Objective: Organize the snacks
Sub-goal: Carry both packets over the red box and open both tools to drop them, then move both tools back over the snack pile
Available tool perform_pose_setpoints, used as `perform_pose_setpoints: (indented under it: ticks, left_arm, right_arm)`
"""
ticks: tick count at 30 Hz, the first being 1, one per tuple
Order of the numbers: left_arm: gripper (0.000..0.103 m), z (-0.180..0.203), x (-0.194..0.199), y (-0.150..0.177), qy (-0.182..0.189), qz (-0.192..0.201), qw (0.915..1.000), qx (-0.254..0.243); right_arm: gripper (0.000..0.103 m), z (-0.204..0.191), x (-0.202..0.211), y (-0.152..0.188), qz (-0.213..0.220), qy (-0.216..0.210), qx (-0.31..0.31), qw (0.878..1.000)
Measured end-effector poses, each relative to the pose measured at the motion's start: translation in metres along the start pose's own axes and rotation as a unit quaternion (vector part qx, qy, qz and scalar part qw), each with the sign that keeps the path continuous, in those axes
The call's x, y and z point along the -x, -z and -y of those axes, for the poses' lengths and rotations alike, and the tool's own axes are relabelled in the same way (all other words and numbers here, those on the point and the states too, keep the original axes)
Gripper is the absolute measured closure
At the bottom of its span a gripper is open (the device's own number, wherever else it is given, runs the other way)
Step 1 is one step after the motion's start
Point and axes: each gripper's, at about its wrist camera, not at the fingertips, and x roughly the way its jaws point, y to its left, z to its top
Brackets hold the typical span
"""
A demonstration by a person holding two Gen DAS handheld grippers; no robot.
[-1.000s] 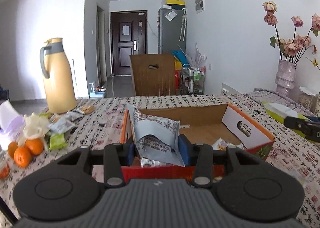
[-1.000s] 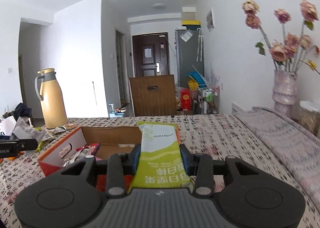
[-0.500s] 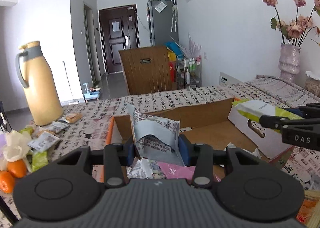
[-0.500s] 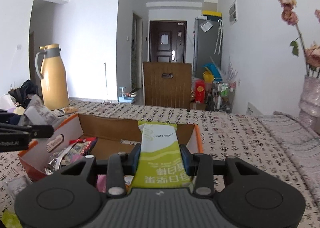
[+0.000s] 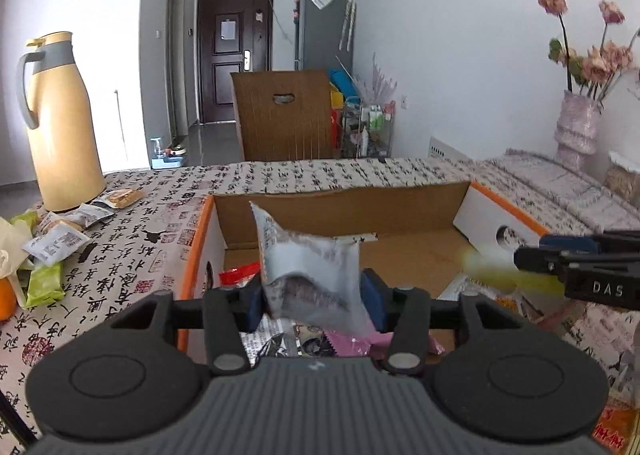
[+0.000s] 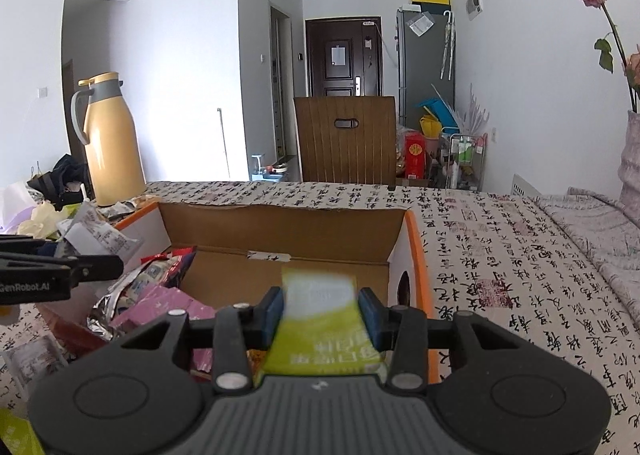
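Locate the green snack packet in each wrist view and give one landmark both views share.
Left wrist view: the green snack packet is at the right edge, a blurred streak sticking out of the right gripper above the cardboard box.
Right wrist view: the packet is bottom centre, between the gripper's fingers, over the box.
Shared landmark: the yellow thermos jug, at left in both views.

"DAS" stands on the right gripper (image 5: pixel 496 263), "GenRobot.AI" on the left gripper (image 6: pixel 120 267).

Both wrist views low, close over the cardboard box (image 5: pixel 344 203), doorward; shared: box, yellow thermos (image 6: pixel 110 143).
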Motion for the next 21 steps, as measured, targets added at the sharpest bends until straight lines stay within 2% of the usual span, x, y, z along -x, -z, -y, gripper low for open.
perform_pose_setpoints:
  ticks: [1, 2, 3, 4, 5, 7, 8, 14, 21]
  left_arm:
    - [0.042, -0.003, 0.002, 0.000, 0.000, 0.004, 1.0000, 0.007]
    - [0.027, -0.004, 0.004, -0.001, 0.000, 0.009, 0.9999, 0.013]
    - [0.018, -0.006, 0.006, -0.001, -0.004, 0.014, 0.9997, 0.018]
    - [0.004, -0.007, 0.008, -0.002, -0.010, 0.020, 0.9995, 0.022]
    - [0.000, -0.007, 0.010, -0.001, -0.017, 0.029, 0.9991, 0.025]
    - [0.000, -0.008, 0.012, -0.003, -0.015, 0.030, 0.9991, 0.027]
    - [0.000, -0.008, 0.010, -0.003, -0.012, 0.024, 0.9993, 0.028]
    - [0.000, -0.009, 0.009, -0.007, -0.017, 0.017, 0.9991, 0.036]
    - [0.000, -0.004, 0.025, -0.016, -0.017, 0.028, 0.9988, 0.036]
  right_arm:
    - [0.060, 0.001, 0.002, 0.000, 0.003, 0.000, -0.003, 1.000]
    - [0.047, 0.002, 0.002, -0.001, 0.004, -0.002, -0.007, 1.000]
    - [0.038, 0.004, 0.004, -0.001, 0.008, -0.002, -0.012, 1.000]
    - [0.020, 0.005, 0.005, -0.001, 0.013, 0.000, -0.017, 1.000]
    - [0.011, 0.006, 0.006, 0.000, 0.017, 0.002, -0.019, 1.000]
    - [0.007, 0.008, 0.010, -0.001, 0.028, 0.001, -0.025, 0.999]
    - [0.000, 0.008, 0.010, -0.001, 0.032, 0.001, -0.026, 0.999]
    - [0.000, 0.008, 0.012, -0.004, 0.038, 0.004, -0.027, 0.999]
    - [0.000, 0.000, 0.030, -0.014, 0.054, 0.011, -0.016, 0.998]
